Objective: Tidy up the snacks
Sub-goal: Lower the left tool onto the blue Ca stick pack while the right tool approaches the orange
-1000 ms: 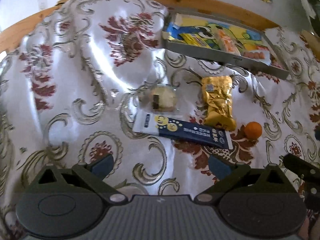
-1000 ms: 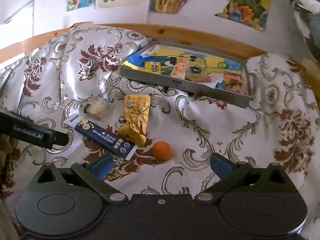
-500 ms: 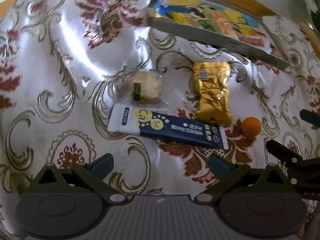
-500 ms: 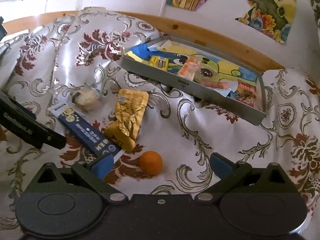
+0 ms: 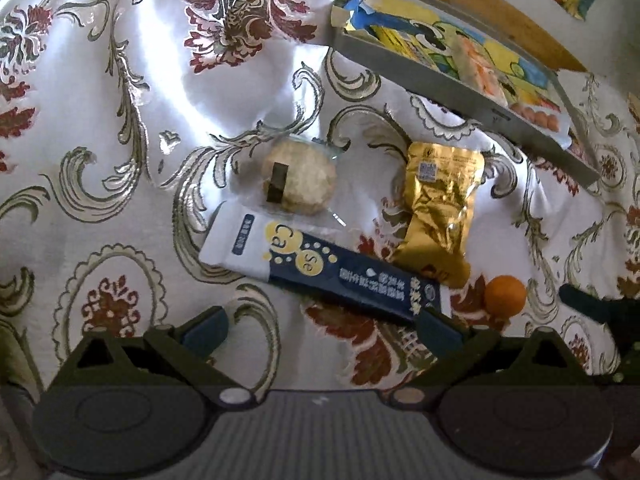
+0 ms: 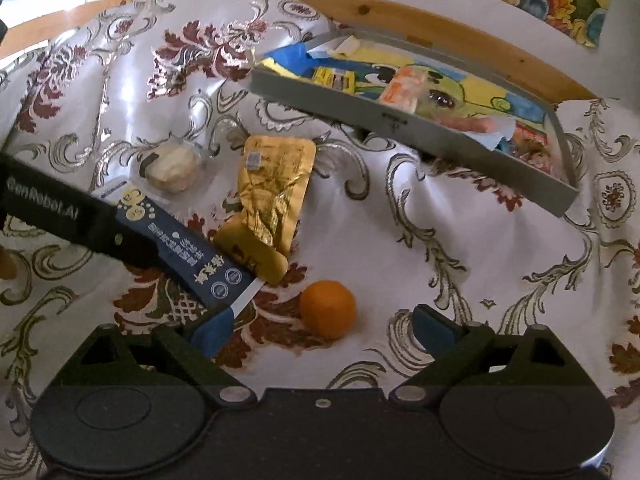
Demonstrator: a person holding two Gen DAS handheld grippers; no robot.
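Note:
A long navy and white snack stick (image 5: pixel 320 268) lies on the patterned tablecloth, just ahead of my open left gripper (image 5: pixel 320 328). Behind it sit a round rice cake in clear wrap (image 5: pixel 298 178) and a gold foil pouch (image 5: pixel 438 216). A small orange (image 5: pixel 505 295) rests at the right. In the right wrist view the orange (image 6: pixel 327 308) lies between the fingers of my open right gripper (image 6: pixel 324 330), near the tips. The stick (image 6: pixel 192 256), the pouch (image 6: pixel 272 200) and the rice cake (image 6: pixel 172 168) lie to its left. Nothing is held by either gripper.
A grey tray (image 6: pixel 400 132) holding several snacks on a cartoon liner stands at the back right, also in the left wrist view as the tray (image 5: pixel 460 98). The left gripper's dark finger (image 6: pixel 60 216) crosses the left edge. A wooden table rim (image 6: pixel 440 20) runs behind.
Both grippers have moved forward and down toward the snacks. The stick is now close to the left fingertips and the orange sits between the right fingers. No snack has moved.

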